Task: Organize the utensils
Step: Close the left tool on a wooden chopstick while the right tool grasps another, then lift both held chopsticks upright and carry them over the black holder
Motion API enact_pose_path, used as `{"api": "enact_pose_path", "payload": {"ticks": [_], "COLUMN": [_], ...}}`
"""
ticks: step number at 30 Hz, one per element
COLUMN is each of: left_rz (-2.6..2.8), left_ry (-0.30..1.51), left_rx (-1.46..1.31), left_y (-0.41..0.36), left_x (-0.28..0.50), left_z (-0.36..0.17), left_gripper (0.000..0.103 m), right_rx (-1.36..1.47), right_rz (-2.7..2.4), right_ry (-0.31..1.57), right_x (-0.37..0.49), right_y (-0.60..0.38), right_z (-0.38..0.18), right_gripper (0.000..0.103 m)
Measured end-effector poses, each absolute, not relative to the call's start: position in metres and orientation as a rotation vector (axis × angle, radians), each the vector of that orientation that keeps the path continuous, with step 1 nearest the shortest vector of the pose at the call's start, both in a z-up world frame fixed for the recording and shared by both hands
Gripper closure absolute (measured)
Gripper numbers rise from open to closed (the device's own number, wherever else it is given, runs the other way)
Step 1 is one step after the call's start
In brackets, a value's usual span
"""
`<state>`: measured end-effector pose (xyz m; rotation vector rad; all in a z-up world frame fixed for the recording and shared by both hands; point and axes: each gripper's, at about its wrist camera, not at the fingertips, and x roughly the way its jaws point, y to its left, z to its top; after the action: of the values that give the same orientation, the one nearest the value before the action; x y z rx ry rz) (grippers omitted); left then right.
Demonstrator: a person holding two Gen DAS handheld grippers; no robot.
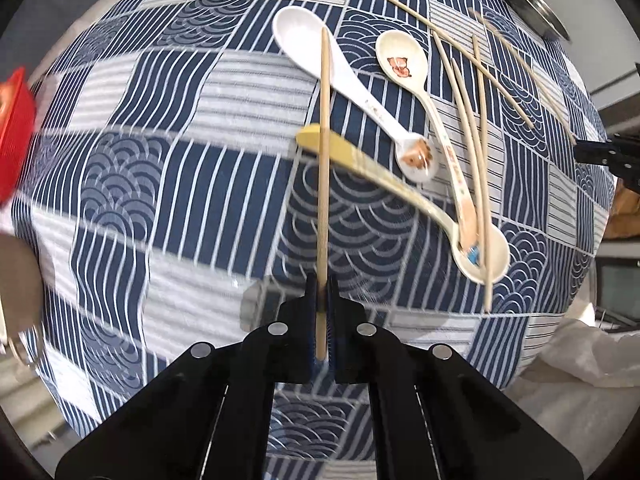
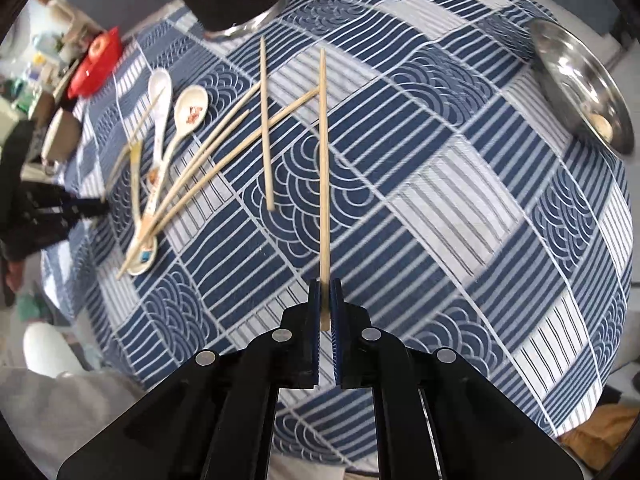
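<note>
My left tongs (image 1: pixel 321 292) are clamped on one chopstick (image 1: pixel 323 184), held above the spoons (image 1: pixel 360 92) on the cloth-covered surface (image 1: pixel 160 160). My right tongs (image 2: pixel 325 300) pinch another chopstick (image 2: pixel 323 176). More sticks (image 2: pixel 208 168) lie loose. I should keep both grips tight and each stick level, then carry them to the metal cup (image 2: pixel 240 26).

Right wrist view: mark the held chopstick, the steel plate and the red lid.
held chopstick (image 2: pixel 324 184), right wrist view, mid-shaft above the tongs.
steel plate (image 2: pixel 560 60), right wrist view, bare inner surface near the upper rim.
red lid (image 2: pixel 94 70), right wrist view, middle of the top face.
</note>
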<state>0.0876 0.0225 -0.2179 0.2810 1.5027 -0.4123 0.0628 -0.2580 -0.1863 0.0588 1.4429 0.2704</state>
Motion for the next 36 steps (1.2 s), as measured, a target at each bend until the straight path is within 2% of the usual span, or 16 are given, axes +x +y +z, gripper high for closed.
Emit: {"api": "enact_pose_path", "payload": {"ticks": [14,26,36], "left_rz": [-0.318,-0.207,-0.144], "left_ry": [1.465,1.384,1.236], "left_rx": [0.141,0.079,-0.110], "left_y": [0.047,0.034,0.019], "left_x": [0.035,0.067,0.083], "left_z": [-0.159,-0.129,-0.081], "left_gripper": [0.098,0.098,0.098], "right_rx": [0.151,0.165,0.120], "right_rz": [0.381,0.513,0.614], "right_ry": [1.301,1.202,1.102], "right_x": [0.067,0.098,0.128], "right_y": [-0.272,-0.267,-0.277], "right_z": [-0.126,-0.098,-0.064], "right_gripper": [0.098,0.098,0.098]}}
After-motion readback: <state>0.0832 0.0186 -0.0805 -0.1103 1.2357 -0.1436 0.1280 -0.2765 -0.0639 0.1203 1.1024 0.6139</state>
